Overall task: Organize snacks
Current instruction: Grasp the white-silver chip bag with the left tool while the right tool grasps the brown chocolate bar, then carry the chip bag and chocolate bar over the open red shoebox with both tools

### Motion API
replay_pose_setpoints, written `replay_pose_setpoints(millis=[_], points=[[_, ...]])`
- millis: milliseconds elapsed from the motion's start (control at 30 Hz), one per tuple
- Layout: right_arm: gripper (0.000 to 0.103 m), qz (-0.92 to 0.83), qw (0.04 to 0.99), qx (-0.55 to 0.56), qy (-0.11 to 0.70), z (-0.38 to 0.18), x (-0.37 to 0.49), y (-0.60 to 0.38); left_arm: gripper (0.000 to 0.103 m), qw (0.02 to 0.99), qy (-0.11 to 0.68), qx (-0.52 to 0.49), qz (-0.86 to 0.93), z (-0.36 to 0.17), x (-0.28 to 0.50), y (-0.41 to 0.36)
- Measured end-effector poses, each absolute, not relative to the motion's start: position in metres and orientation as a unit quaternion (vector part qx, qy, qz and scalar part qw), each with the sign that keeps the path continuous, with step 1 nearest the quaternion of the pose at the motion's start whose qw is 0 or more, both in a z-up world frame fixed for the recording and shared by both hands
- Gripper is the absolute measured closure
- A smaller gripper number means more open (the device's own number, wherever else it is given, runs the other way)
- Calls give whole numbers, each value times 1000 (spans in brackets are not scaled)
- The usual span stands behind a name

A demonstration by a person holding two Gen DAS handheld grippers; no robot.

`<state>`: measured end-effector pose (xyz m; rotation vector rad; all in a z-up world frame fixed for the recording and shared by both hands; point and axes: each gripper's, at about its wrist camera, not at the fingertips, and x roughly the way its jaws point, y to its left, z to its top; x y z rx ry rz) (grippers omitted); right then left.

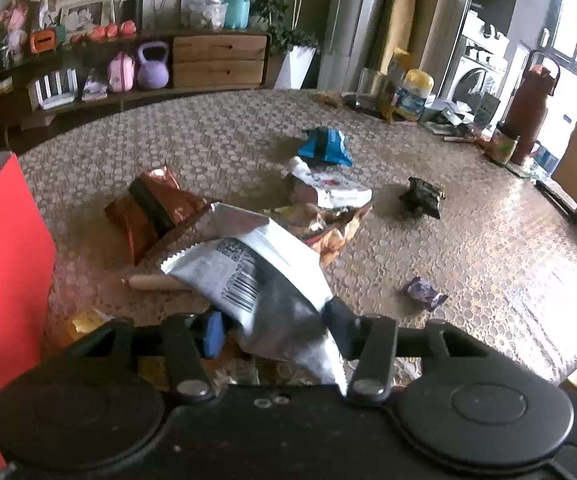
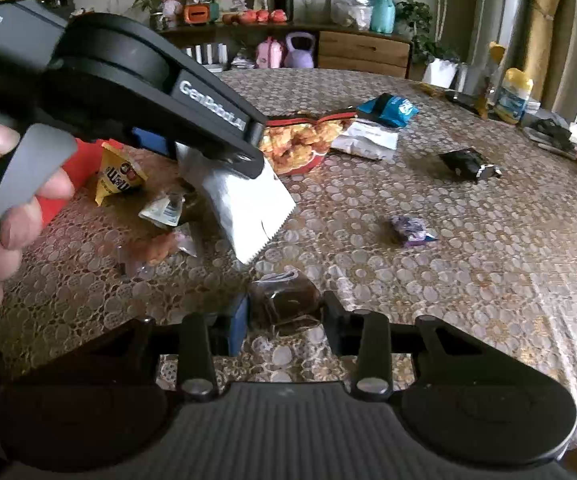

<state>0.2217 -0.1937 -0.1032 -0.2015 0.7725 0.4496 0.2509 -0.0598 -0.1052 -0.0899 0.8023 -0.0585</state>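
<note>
My left gripper (image 1: 276,324) is shut on a silver snack packet (image 1: 248,264) and holds it above the table; the packet also shows in the right wrist view (image 2: 248,204), hanging from the left gripper. My right gripper (image 2: 284,316) is closed around a brown wrapped snack (image 2: 284,300) low over the tablecloth. More snacks lie on the table: a copper bag (image 1: 156,208), a blue bag (image 1: 326,146), a white packet (image 1: 332,188), a black packet (image 1: 422,196), a purple sweet (image 1: 424,294), an orange chip bag (image 2: 304,140) and a yellow packet (image 2: 120,176).
A red box (image 1: 4,280) stands at the left edge of the table. Jars, a canister (image 1: 414,94) and a dark red flask (image 1: 532,108) crowd the far right of the table. A sideboard (image 1: 216,60) stands behind the table.
</note>
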Motion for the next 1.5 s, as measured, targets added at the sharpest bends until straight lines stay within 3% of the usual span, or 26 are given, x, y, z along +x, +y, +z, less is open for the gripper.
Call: replay_pose_setpoints(millis=[667,1500], points=[[66,223,912,-92,332,-19,183,-192,54,938,342,-32,-47,-34,198,-35],[66,289,907,-89,294,57,165,-114,54,938,346,-1,-13,31,143,64]])
